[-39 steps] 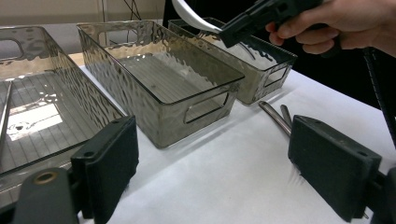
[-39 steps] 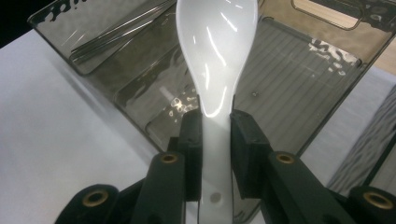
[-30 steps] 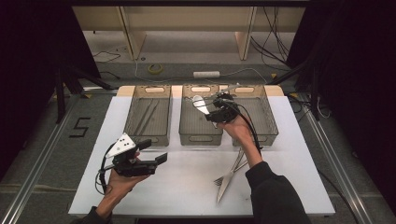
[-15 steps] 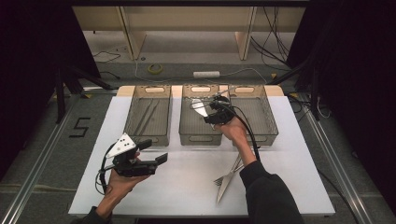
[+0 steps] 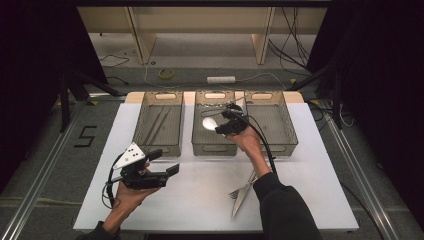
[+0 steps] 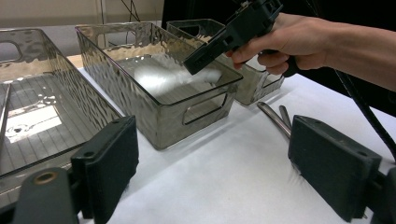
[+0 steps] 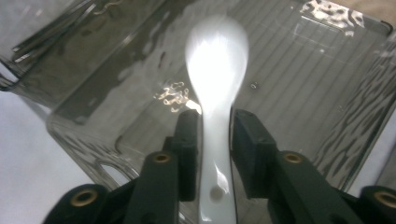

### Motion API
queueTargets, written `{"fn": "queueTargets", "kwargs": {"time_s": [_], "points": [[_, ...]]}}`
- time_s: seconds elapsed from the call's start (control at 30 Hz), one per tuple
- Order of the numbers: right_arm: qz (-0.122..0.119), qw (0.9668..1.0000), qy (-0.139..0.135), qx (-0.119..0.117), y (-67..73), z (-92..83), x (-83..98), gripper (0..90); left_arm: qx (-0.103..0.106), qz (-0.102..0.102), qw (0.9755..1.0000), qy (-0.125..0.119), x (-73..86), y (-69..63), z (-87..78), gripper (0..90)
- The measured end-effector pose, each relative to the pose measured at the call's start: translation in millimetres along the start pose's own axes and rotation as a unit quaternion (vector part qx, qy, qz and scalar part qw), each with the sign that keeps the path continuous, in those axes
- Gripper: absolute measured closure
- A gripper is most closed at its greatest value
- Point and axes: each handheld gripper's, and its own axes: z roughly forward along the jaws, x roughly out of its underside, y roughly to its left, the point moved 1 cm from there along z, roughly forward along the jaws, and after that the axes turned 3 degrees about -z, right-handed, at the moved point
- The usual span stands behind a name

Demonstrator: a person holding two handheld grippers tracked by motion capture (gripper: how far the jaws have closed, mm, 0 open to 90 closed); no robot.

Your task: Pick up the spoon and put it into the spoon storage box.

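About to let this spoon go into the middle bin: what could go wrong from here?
1. The right hand-held gripper has just been opening with the white spoon between its pads; the spoon could drop and may chip or bounce.
2. The gripper hangs near the middle bin wall, so pulling back might catch the rim.
3. Cutlery lies beside the right forearm and could get swept on retreat.

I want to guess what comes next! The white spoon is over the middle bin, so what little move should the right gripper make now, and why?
Probably open a bit wider and lift away. The white spoon hangs inside the middle bin, and the right gripper has just been opening, with gaps showing between its pads and the handle, so the spoon looks about released.
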Motion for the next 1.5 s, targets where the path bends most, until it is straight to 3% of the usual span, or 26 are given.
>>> {"fn": "queueTargets", "kwargs": {"time_s": [0.33, 0.57, 0.87, 1.1, 1.5], "points": [[-0.002, 0.9993, -0.010, -0.036, -1.3, -19.2, 2.9, 49.1, -0.001, -0.001, 1.0000, 0.001, 0.0, 0.2, -0.2, 15.8], [-0.033, 0.9967, -0.034, -0.066, 6.6, -45.4, 13.7, 38.7, -0.002, -0.003, 1.0000, 0.000, 0.1, 0.0, 0.3, 15.8], [-0.049, 0.9931, -0.067, -0.084, 13.3, -71.7, 39.1, 35.4, -0.004, -0.001, 1.0000, 0.000, 0.2, 0.0, -0.2, 15.8], [-0.052, 0.9921, -0.085, -0.077, 11.9, -85.2, 61.5, 33.2, -0.005, 0.000, 1.0000, -0.001, 0.2, 0.1, -0.3, 15.8], [-0.044, 0.9924, -0.092, -0.069, 5.0, -85.8, 92.2, 38.2, -0.005, -0.001, 1.0000, -0.001, 0.5, 0.2, -0.2, 15.8]]}}
